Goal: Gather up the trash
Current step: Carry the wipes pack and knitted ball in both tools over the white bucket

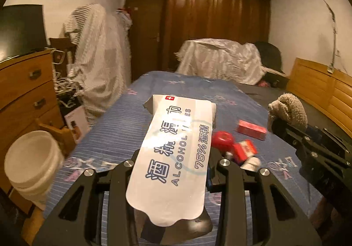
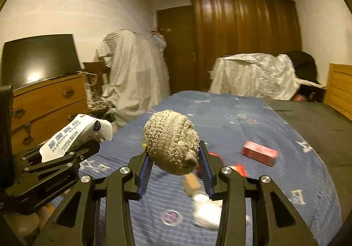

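Above the blue bedspread [image 1: 114, 127], your left gripper [image 1: 173, 171] clamps an alcohol wipes packet [image 1: 176, 158], carried clear of the bed, likely bound for the white bucket [image 1: 30, 162] left of it. Your right gripper [image 2: 173, 169] pinches a balled grey knitted cloth [image 2: 171, 142] above the bedspread, where a red box [image 2: 259, 153] and small litter lie waiting.

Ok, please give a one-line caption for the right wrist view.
Right tongs grip a balled grey cloth above the blue bedspread.
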Demonstrator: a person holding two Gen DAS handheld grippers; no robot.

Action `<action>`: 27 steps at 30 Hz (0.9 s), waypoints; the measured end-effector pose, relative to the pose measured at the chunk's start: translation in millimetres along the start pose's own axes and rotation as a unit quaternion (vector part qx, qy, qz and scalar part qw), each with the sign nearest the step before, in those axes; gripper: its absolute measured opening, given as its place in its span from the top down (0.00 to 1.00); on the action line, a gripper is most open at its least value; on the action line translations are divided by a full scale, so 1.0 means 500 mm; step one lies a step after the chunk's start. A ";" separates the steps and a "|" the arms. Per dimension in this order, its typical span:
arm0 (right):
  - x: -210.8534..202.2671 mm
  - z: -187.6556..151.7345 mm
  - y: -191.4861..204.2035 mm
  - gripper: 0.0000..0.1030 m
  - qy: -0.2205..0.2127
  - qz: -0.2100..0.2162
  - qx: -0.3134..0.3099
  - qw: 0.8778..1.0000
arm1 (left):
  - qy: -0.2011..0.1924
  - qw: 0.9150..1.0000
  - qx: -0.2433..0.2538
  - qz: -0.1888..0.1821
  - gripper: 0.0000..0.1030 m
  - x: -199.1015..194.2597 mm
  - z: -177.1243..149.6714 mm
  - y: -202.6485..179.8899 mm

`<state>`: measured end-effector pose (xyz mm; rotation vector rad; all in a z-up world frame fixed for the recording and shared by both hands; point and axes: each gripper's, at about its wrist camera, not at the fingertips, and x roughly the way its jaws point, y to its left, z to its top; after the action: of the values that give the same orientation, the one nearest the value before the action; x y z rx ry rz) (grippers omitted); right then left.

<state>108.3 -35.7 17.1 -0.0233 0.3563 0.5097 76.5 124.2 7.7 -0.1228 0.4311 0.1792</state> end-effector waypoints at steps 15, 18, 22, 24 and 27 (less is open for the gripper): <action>0.152 0.141 0.377 0.60 0.018 0.149 -0.067 0.986 | -0.017 0.987 -0.072 0.141 0.67 -0.060 0.063 0.333; 0.193 0.159 0.460 0.60 0.034 0.176 -0.078 0.981 | -0.016 0.983 -0.085 0.162 0.67 -0.073 0.070 0.390; 0.254 0.176 0.565 0.60 0.061 0.206 -0.095 0.972 | -0.014 0.978 -0.096 0.185 0.67 -0.088 0.078 0.457; 0.291 0.182 0.617 0.60 0.078 0.220 -0.103 0.967 | -0.009 0.975 -0.106 0.194 0.67 -0.092 0.081 0.503; 0.352 0.187 0.688 0.60 0.109 0.240 -0.113 0.958 | 0.004 0.972 -0.118 0.201 0.67 -0.092 0.078 0.555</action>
<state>116.5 358.8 67.8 -0.2207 0.5207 1.0343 -4.0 394.9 40.0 -0.2685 0.4382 0.6306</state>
